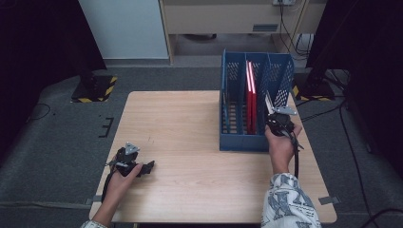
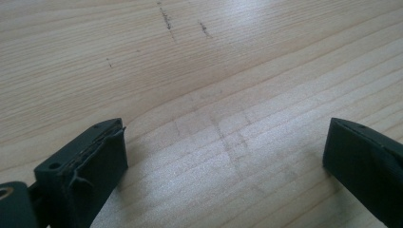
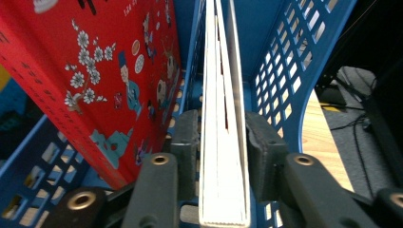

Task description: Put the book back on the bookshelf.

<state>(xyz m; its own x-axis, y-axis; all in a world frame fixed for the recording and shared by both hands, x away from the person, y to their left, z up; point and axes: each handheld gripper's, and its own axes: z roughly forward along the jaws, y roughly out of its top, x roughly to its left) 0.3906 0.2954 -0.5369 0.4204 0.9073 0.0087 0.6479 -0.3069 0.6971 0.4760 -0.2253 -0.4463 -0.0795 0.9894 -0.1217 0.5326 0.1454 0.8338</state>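
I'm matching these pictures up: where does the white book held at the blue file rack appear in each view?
High view: the white book stands tilted in the rack's right compartment, above the right tool.
Left gripper view: bare wooden table between open jaws; the book isn't in it.
Right gripper view: the book runs up the centre, edge-on, clamped between the pads.
Shared landmark: the blue file rack with the red book.
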